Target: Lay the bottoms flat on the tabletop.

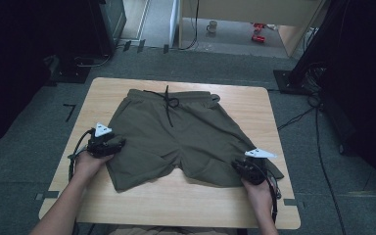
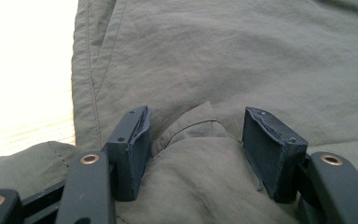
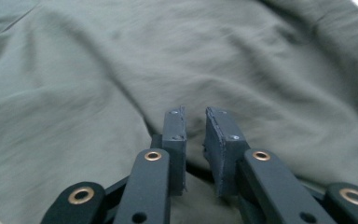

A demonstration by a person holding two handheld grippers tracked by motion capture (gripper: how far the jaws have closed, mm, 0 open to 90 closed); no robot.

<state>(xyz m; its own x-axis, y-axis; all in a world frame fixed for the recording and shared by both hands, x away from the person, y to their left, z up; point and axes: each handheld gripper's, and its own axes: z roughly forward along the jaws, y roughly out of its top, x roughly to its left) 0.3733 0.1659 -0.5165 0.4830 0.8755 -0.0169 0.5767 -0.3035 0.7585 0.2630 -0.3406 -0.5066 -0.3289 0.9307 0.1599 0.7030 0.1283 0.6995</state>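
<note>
Shorts (image 1: 186,142) of olive-green fabric are spread flat on the wooden table (image 1: 186,205), waistband and black drawstring (image 1: 169,105) toward the far edge, both leg hems toward the person. The step in hand is judged to be the taking hold of the two outer sides before a fold.

At the left outer seam, the left gripper (image 1: 108,145) is set low on the cloth. In the left gripper view its jaws stand well apart, with a raised pucker of fabric (image 2: 196,140) lying between the pads (image 2: 133,147) but not pinched; nothing is gripped yet. The pucker is best gathered deep between the pads before closing, so that both layers of the leg are caught rather than the top layer alone.

At the right leg's outer hem, the right gripper (image 1: 242,169) is seen, and in its own view (image 3: 195,135) the jaws are nearly together with a narrow gap left. Cloth lies beneath and ahead of the tips; whether a fold is pinched between them cannot be told, and the blur there suggests the hand is not settled. A firm bite on the hem edge is called for before any lift.

For a clean fold, both grips are best matched in position along each side, and the cloth is to be raised evenly so the drawstring is not dragged and the far leg is not pulled askew.
</note>
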